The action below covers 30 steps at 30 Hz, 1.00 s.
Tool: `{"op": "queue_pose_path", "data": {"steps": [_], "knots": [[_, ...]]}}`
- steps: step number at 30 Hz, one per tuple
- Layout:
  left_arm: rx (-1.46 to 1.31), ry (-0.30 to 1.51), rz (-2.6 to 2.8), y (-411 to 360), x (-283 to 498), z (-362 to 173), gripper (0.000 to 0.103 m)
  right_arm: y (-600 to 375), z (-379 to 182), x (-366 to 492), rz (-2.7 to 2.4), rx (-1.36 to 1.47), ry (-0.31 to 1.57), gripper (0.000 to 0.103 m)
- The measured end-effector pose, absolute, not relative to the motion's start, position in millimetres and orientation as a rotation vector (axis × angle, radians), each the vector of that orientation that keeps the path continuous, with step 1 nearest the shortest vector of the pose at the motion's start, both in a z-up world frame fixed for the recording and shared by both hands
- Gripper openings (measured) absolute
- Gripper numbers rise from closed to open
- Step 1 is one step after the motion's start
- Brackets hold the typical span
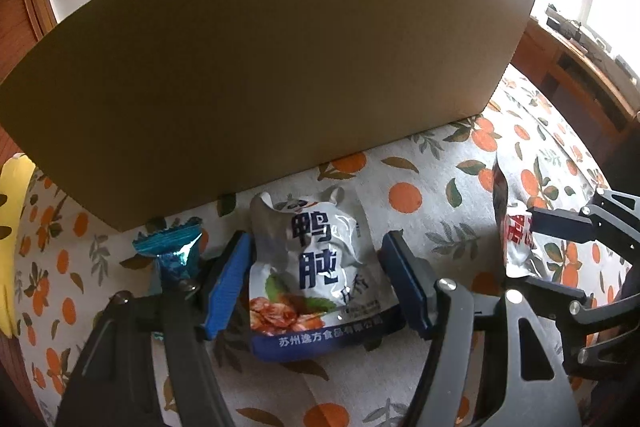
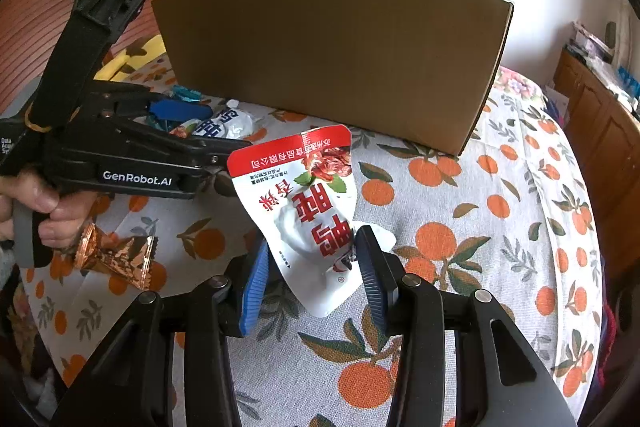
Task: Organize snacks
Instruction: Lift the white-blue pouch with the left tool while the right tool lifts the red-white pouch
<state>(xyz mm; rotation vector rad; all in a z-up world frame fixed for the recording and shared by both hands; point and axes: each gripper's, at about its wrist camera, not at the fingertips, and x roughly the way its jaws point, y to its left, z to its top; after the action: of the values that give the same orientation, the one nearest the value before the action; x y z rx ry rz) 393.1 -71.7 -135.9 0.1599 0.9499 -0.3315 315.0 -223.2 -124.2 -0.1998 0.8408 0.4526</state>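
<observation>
Blue-banded pouch: lying at lower centre on the orange-print cloth, being straddled by the left gripper, jaws parted, pads not yet pressing.

Red-banded pouch: at centre frame, being pinched by its lower end in the right gripper.

Cardboard box: standing across the upper frame.

Risk: slippery foil is being held by one end only; the pouch may slide out or catch on the box wall.

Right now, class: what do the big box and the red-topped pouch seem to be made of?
Box: apparently plain cardboard, matte brown, with a corrugated-looking edge at its corner. Red-topped pouch: probably glossy plastic film, creased and catching light.
</observation>
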Motion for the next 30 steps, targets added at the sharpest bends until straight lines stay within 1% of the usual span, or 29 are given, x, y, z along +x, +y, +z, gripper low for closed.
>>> {"op": "queue_pose_path", "data": {"steps": [3, 6, 12, 30], "knots": [[0.157, 0.939, -0.328, -73.2, 390.8, -136.7, 0.058, -223.0, -124.3, 315.0, 0.453, -0.199, 0.841, 0.043], [0.186, 0.926, -0.342, -75.6, 382.6, -136.4, 0.057, -223.2, -124.4, 315.0, 0.452, -0.201, 0.84, 0.043], [0.213, 0.894, -0.343, -72.2, 361.5, -127.7, 0.058, -222.7, -124.0, 314.6, 0.453, -0.2, 0.834, 0.042], [0.166, 0.798, -0.351, -46.9, 317.6, -93.4, 0.058, -220.8, -118.7, 305.9, 0.421, -0.206, 0.81, 0.04]]}}
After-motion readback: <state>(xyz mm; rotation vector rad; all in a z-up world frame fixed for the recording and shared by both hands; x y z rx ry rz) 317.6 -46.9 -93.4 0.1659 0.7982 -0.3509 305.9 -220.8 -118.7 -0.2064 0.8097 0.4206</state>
